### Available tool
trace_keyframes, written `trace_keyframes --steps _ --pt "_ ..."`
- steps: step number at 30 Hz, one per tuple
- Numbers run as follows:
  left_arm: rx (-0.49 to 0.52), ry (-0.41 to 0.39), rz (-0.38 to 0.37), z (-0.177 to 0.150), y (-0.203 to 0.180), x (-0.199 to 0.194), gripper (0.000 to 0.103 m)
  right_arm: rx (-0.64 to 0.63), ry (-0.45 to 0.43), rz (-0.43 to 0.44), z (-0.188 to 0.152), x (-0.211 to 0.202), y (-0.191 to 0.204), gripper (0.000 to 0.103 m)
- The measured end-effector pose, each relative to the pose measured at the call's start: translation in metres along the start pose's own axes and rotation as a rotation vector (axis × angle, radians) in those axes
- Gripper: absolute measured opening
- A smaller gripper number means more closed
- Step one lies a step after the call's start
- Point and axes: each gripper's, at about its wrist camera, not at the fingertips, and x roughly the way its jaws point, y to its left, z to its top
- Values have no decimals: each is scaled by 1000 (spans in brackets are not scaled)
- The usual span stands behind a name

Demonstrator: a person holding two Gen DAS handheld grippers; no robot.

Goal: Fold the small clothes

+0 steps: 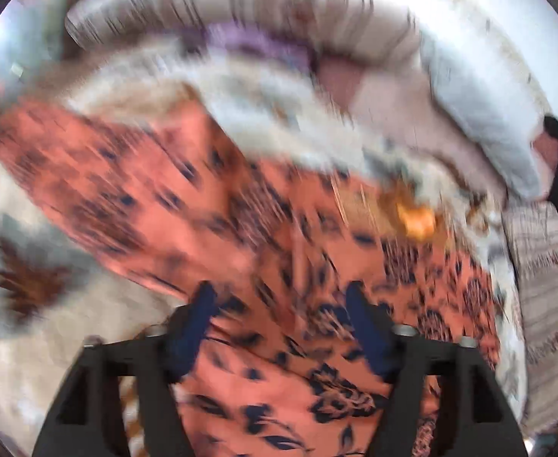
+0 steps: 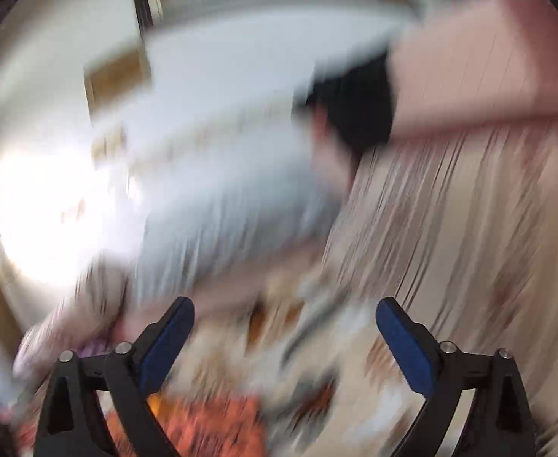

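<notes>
One orange garment with dark floral print point(image 1: 203, 198) fills the centre and lower half of the left wrist view, spread on a cream blanket with brown leaf motifs point(image 1: 24, 278); in the right wrist view only its edge shows, at the bottom centre. Left gripper point(image 1: 279, 304): jaws wide apart, garment beneath them, contact unclear through blur. Right gripper point(image 2: 284, 318): jaws wide, holding nothing. One grey-white cloth point(image 2: 233, 205) at mid-frame, one striped beige fabric point(image 2: 450, 228) at right.

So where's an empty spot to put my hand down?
Left of the orange patterned cloth, the cream bedspread lies bare around its brown leaf print. Behind the cloth it's crowded with heaped clothes. Both views are blurry.
</notes>
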Motion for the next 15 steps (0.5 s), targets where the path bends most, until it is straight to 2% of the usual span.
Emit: trace_keyframes --steps 2,3,5,6,7,9,11,13,14,15 --pt "-12 -64 39 3 16 -23 79 -46 -192 -50 49 -51 2 103" --pt "-25 -78 47 4 25 -31 79 -71 -231 -45 63 -65 8 103" --pt "-70 -109 72 5 50 -45 79 -116 -246 34 74 -86 27 103" --pt "-96 -118 78 5 64 -51 79 -141 -217 96 67 -90 40 103" --pt "-129 -123 83 6 79 -54 79 -165 -162 149 55 -87 54 103" --pt "-215 -117 95 9 113 -56 79 -186 18 253 13 -65 89 103" --pt "-297 -119 77 12 147 -54 79 -136 335 388 -55 -26 118 103" --pt "-389 -126 79 21 183 -48 79 -80 616 452 -133 7 138 103" --pt "-434 -130 67 27 202 -45 79 -79 722 461 -172 17 147 103" --pt "-482 -131 53 34 221 -40 79 -79 781 454 -200 20 146 103"
